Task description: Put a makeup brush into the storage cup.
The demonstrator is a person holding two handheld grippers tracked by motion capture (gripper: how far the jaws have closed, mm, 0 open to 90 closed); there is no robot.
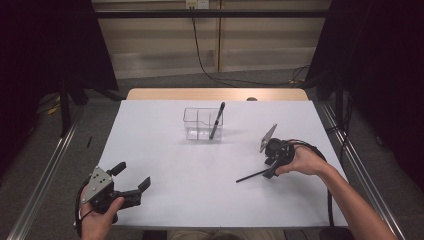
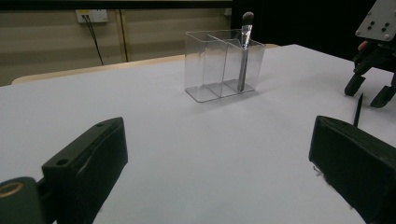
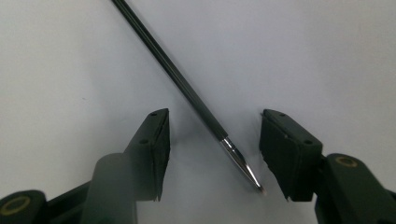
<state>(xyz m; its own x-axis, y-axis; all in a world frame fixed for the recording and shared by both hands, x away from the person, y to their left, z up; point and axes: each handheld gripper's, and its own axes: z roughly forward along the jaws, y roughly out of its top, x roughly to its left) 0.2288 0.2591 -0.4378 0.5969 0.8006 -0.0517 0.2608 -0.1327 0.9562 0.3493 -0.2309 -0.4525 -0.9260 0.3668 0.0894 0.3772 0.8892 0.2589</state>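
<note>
Two slender dark brushes are on the white bench (image 1: 165,190): one black-handled brush with a silver ferrule (image 1: 254,175) lies flat toward four o'clock from the bench's middle; the other dark brush (image 1: 217,120) stands tilted in the right-hand compartment of the one clear plastic divided holder (image 1: 196,123) at twelve o'clock; two grippers work here, one per hand. The right gripper (image 1: 272,167) sits over the lying brush; its own view shows the brush (image 3: 187,88) running diagonally between the fingers (image 3: 156,144), ferrule tip close to the right finger, pads not pressing it, so the fingers are released. The left gripper (image 1: 131,181) rests at seven o'clock, fingers (image 2: 88,163) spread wide and empty; its view shows the standing brush's dark bristle head (image 2: 248,17) above the holder (image 2: 210,65), and the right gripper (image 2: 371,91) far off.
</note>
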